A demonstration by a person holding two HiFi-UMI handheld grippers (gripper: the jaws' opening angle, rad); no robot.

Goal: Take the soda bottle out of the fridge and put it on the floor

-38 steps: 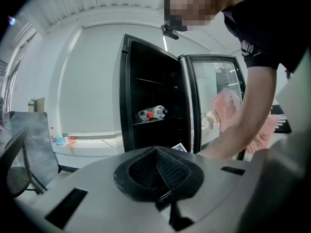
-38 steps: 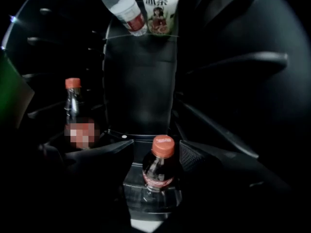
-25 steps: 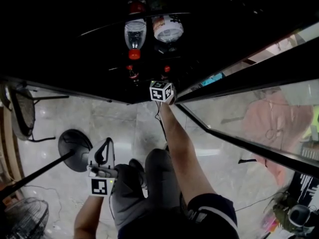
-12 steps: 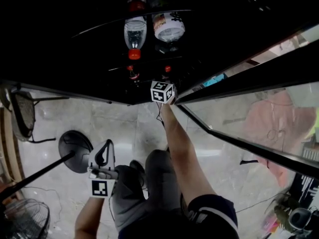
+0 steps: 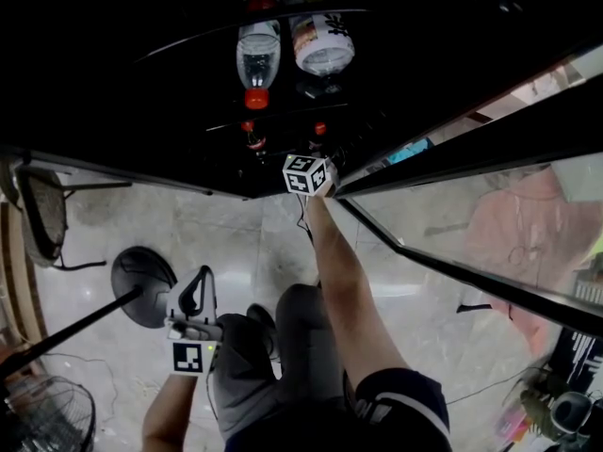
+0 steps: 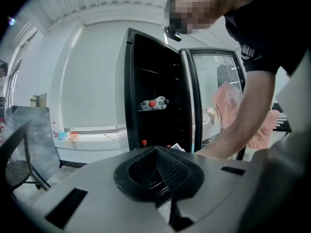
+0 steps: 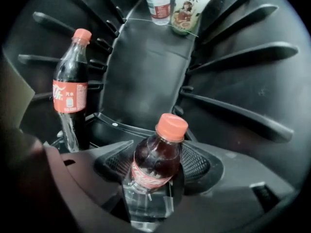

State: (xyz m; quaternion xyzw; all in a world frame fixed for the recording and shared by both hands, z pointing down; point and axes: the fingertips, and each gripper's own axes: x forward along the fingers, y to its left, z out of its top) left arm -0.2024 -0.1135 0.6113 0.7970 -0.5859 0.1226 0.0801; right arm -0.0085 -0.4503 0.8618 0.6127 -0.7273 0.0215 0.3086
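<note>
Observe right claw [image 7: 158,163] just eased slightly wider around soda bottle [image 7: 164,147], pads [image 7: 195,164] apparently touching both sides, low inside fridge [image 6: 130,96], near its front edge. Verify grip before withdrawing toward floor [image 5: 236,243]. Left claw [image 6: 158,171] closed, empty.

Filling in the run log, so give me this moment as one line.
stage: reaching in fridge | right tongs: around soda bottle, just opened slightly, grip unclear | left tongs: shut, empty
</note>
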